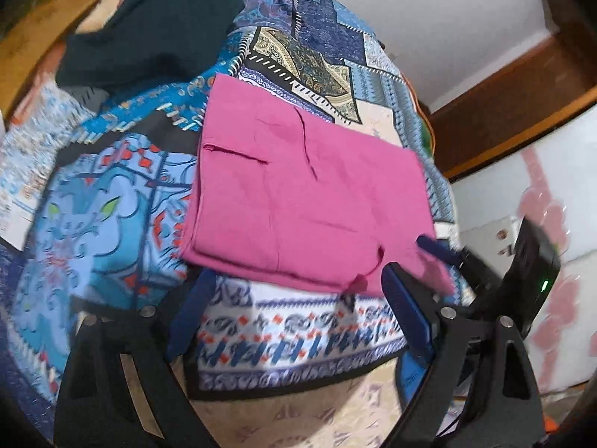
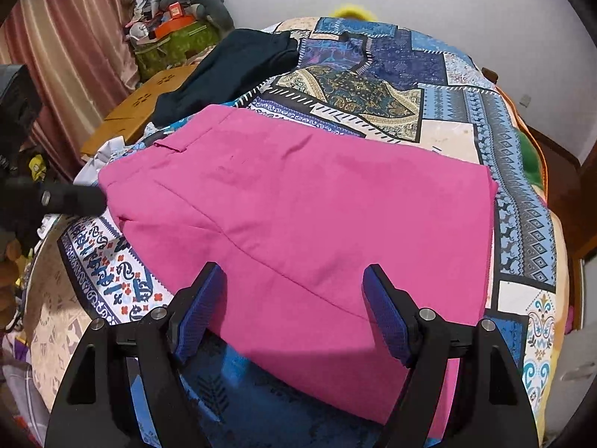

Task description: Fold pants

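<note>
Pink pants [image 1: 298, 194] lie folded into a flat rectangle on the patterned bedspread [image 1: 112, 205]. My left gripper [image 1: 298, 295] hovers open just before their near edge, with only bedspread and a small pink tab between its blue fingers [image 1: 190, 310]. In the right wrist view the pants [image 2: 298, 205] fill the middle. My right gripper [image 2: 294, 295] stands open over their near edge, its pads apart from the cloth. The right gripper's fingertip [image 1: 434, 246] shows at the pants' near right corner. The left gripper's black body [image 2: 71, 198] sits at the pants' left edge.
A dark garment [image 2: 231, 67] lies crumpled at the back of the bedspread [image 2: 522, 231]. Behind it stand a brown cardboard box [image 2: 138, 108] and a pile of clutter [image 2: 175, 30] by a curtain. A wooden frame [image 1: 503, 104] and white wall border the bed's right side.
</note>
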A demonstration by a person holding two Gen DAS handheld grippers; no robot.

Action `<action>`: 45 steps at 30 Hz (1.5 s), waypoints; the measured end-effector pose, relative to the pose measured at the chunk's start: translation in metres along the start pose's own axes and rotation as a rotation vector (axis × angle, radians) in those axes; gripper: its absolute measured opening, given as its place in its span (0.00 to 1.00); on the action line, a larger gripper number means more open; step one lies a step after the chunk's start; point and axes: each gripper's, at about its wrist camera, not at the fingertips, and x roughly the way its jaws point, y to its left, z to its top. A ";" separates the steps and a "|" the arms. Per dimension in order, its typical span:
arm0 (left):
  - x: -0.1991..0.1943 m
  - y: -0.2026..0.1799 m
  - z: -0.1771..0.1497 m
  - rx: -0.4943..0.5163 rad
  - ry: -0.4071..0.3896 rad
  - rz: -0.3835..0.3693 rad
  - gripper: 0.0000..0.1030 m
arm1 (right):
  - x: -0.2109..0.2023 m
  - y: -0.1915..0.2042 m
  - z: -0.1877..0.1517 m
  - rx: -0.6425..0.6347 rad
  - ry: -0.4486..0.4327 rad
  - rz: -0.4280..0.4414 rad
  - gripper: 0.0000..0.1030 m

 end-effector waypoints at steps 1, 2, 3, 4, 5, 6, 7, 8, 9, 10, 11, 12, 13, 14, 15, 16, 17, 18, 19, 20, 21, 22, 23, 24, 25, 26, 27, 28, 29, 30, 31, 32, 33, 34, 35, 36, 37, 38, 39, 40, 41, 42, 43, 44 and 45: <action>0.002 0.001 0.003 -0.010 0.000 -0.007 0.87 | 0.000 0.000 -0.001 0.005 -0.001 0.003 0.72; 0.004 0.001 0.005 -0.017 -0.002 -0.009 0.87 | 0.000 -0.001 -0.001 0.013 -0.001 0.010 0.72; 0.007 0.000 0.008 -0.021 -0.005 -0.009 0.87 | 0.001 -0.002 -0.002 0.019 0.000 0.015 0.72; 0.010 -0.002 0.011 -0.019 -0.007 -0.001 0.84 | 0.001 -0.003 -0.002 0.027 0.002 0.021 0.72; 0.013 -0.004 0.013 -0.012 -0.008 0.014 0.80 | 0.002 -0.005 -0.003 0.037 0.003 0.030 0.72; 0.016 -0.006 0.015 -0.004 -0.011 0.032 0.69 | 0.002 -0.006 -0.003 0.043 0.005 0.035 0.72; 0.019 -0.008 0.017 0.007 -0.014 0.068 0.55 | 0.002 -0.006 -0.004 0.047 0.006 0.038 0.72; 0.021 -0.009 0.018 0.013 -0.018 0.098 0.48 | 0.001 -0.006 -0.004 0.048 0.006 0.039 0.72; 0.023 -0.010 0.019 0.017 -0.028 0.133 0.36 | 0.001 -0.005 -0.005 0.047 0.005 0.038 0.72; 0.024 -0.009 0.019 0.021 -0.039 0.146 0.31 | 0.001 -0.004 -0.005 0.046 0.005 0.036 0.72; 0.023 -0.009 0.019 0.026 -0.052 0.155 0.29 | 0.000 -0.004 -0.005 0.046 0.004 0.034 0.72; 0.022 -0.010 0.017 0.040 -0.066 0.168 0.27 | 0.000 -0.004 -0.005 0.046 0.003 0.033 0.72; 0.020 -0.011 0.014 0.056 -0.076 0.181 0.25 | 0.000 -0.004 -0.005 0.046 0.003 0.033 0.72; 0.018 -0.015 0.011 0.083 -0.090 0.201 0.25 | -0.002 -0.003 -0.004 0.044 0.001 0.033 0.73; 0.016 -0.018 0.009 0.115 -0.100 0.224 0.24 | -0.003 -0.004 -0.004 0.045 -0.003 0.036 0.73; 0.012 -0.022 0.005 0.165 -0.120 0.269 0.23 | -0.006 -0.003 -0.004 0.047 -0.013 0.037 0.73; 0.007 -0.025 0.001 0.203 -0.137 0.309 0.23 | -0.008 -0.003 -0.004 0.046 -0.020 0.030 0.73; 0.001 -0.029 -0.003 0.253 -0.160 0.365 0.23 | -0.010 -0.002 -0.004 0.040 -0.025 0.023 0.73; -0.004 -0.030 -0.006 0.283 -0.174 0.401 0.22 | -0.011 0.000 -0.004 0.032 -0.029 0.020 0.73; -0.010 -0.031 -0.009 0.316 -0.194 0.446 0.22 | -0.013 0.002 -0.004 0.022 -0.034 0.016 0.73; -0.014 -0.031 -0.010 0.338 -0.206 0.476 0.22 | -0.014 0.002 -0.003 0.018 -0.036 0.014 0.73; -0.019 -0.031 -0.012 0.370 -0.224 0.522 0.22 | -0.015 0.003 -0.003 0.015 -0.040 0.012 0.73; -0.023 -0.032 -0.014 0.396 -0.240 0.561 0.22 | -0.015 0.002 -0.003 0.015 -0.042 0.012 0.73; -0.029 -0.033 -0.016 0.431 -0.266 0.615 0.22 | -0.015 0.002 -0.003 0.016 -0.042 0.010 0.73; -0.032 -0.033 -0.016 0.450 -0.281 0.646 0.22 | -0.014 0.002 -0.003 0.018 -0.042 0.007 0.73; -0.036 -0.033 -0.017 0.463 -0.294 0.666 0.22 | -0.013 0.002 -0.003 0.019 -0.039 0.002 0.73; -0.039 -0.033 -0.016 0.467 -0.301 0.668 0.22 | -0.012 0.002 -0.003 0.020 -0.036 0.000 0.73; -0.041 -0.033 -0.014 0.467 -0.306 0.663 0.22 | -0.011 0.002 -0.004 0.021 -0.033 0.002 0.73; -0.043 -0.033 -0.012 0.466 -0.309 0.658 0.22 | -0.009 0.002 -0.004 0.023 -0.029 0.004 0.73; -0.044 -0.035 -0.010 0.469 -0.313 0.655 0.21 | -0.008 0.001 -0.004 0.025 -0.026 0.007 0.73; -0.044 -0.038 -0.009 0.474 -0.319 0.654 0.21 | -0.007 0.001 -0.004 0.027 -0.024 0.009 0.73; -0.044 -0.041 -0.008 0.480 -0.325 0.653 0.21 | -0.006 0.001 -0.005 0.030 -0.023 0.010 0.73; -0.043 -0.045 -0.006 0.487 -0.332 0.650 0.20 | -0.005 0.000 -0.005 0.035 -0.019 0.015 0.73; -0.044 -0.051 -0.006 0.491 -0.340 0.644 0.20 | -0.004 -0.001 -0.004 0.038 -0.014 0.021 0.73; -0.044 -0.056 -0.004 0.493 -0.346 0.634 0.20 | -0.004 -0.002 -0.005 0.044 -0.012 0.029 0.73; -0.045 -0.062 0.001 0.493 -0.354 0.612 0.20 | -0.003 -0.003 -0.005 0.051 -0.009 0.036 0.73; -0.047 -0.068 0.000 0.495 -0.359 0.597 0.19 | -0.002 -0.004 -0.005 0.059 -0.006 0.044 0.73; -0.047 -0.074 0.003 0.498 -0.364 0.578 0.19 | -0.001 -0.005 -0.006 0.066 -0.005 0.051 0.73; -0.047 -0.079 0.005 0.503 -0.367 0.560 0.18 | -0.001 -0.007 -0.007 0.075 -0.004 0.058 0.73; -0.047 -0.085 0.008 0.508 -0.367 0.536 0.18 | -0.001 -0.007 -0.007 0.080 -0.003 0.063 0.73; -0.046 -0.092 0.010 0.516 -0.366 0.510 0.17 | 0.000 -0.008 -0.007 0.085 -0.003 0.067 0.73; -0.045 -0.097 0.012 0.521 -0.363 0.490 0.16 | 0.000 -0.008 -0.008 0.086 -0.004 0.069 0.73; -0.043 -0.104 0.015 0.527 -0.356 0.462 0.16 | 0.000 -0.008 -0.008 0.088 -0.005 0.070 0.73; -0.040 -0.110 0.017 0.532 -0.349 0.438 0.15 | 0.000 -0.008 -0.008 0.090 -0.006 0.073 0.73; -0.037 -0.115 0.019 0.536 -0.339 0.414 0.15 | 0.001 -0.008 -0.008 0.090 -0.006 0.075 0.73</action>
